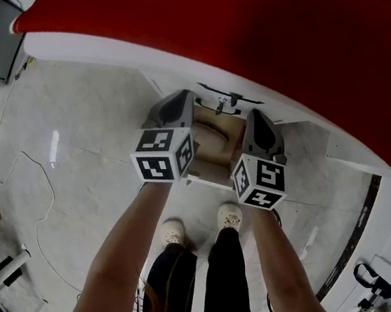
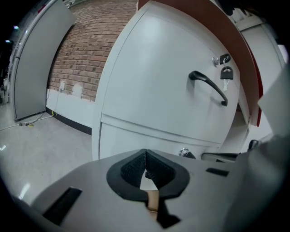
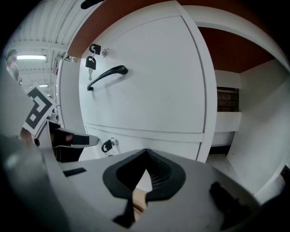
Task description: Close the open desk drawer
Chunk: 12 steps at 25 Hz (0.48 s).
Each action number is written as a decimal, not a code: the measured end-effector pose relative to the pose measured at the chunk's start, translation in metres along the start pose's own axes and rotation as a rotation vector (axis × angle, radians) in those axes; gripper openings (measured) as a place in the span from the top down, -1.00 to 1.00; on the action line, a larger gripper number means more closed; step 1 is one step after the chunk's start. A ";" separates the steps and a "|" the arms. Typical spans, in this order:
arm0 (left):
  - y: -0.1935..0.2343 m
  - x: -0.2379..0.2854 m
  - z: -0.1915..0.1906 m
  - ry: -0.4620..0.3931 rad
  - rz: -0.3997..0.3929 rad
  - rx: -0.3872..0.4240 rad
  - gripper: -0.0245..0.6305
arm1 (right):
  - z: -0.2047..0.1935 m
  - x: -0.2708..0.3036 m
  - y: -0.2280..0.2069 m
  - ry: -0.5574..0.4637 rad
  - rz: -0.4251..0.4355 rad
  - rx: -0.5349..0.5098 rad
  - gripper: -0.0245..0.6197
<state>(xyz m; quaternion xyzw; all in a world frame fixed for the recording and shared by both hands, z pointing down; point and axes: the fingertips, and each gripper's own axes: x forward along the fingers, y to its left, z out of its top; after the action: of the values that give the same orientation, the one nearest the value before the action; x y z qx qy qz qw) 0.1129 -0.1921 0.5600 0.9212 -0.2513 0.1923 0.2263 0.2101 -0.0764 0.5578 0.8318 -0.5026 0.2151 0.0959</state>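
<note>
A white drawer unit [image 1: 298,128] stands under the red desk top [image 1: 236,26]. One low drawer [image 1: 214,139] is pulled out toward me and shows its tan inside. My left gripper [image 1: 177,101] and right gripper [image 1: 256,117] hover over it side by side, both pointing at the unit. In the left gripper view the left gripper [image 2: 145,153] is shut, its pads meeting with nothing between them, before a closed drawer front with a black handle [image 2: 208,86] and keys [image 2: 225,70]. The right gripper [image 3: 146,153] is shut too, facing the same handle [image 3: 106,74] and a lower lock's key [image 3: 108,145].
Pale tiled floor [image 1: 72,131] spreads to the left with thin cables [image 1: 38,199] across it. My shoes [image 1: 173,231] stand just behind the drawer's front edge. A brick wall [image 2: 86,54] with a black skirting lies beyond the unit. Dark equipment [image 1: 370,282] sits at the lower right.
</note>
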 end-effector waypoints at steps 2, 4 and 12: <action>0.000 0.000 -0.001 -0.005 0.001 -0.015 0.91 | -0.001 0.000 0.000 0.000 0.004 -0.009 0.91; -0.001 0.000 -0.001 -0.007 -0.003 -0.014 0.91 | -0.001 0.000 -0.001 0.000 0.004 -0.002 0.91; 0.001 -0.012 -0.008 0.021 0.023 -0.020 0.91 | -0.001 -0.006 0.001 0.002 0.009 0.057 0.91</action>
<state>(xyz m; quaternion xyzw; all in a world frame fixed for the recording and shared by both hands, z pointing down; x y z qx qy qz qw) 0.1010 -0.1841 0.5614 0.9138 -0.2615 0.2022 0.2359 0.2067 -0.0713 0.5556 0.8318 -0.4999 0.2304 0.0715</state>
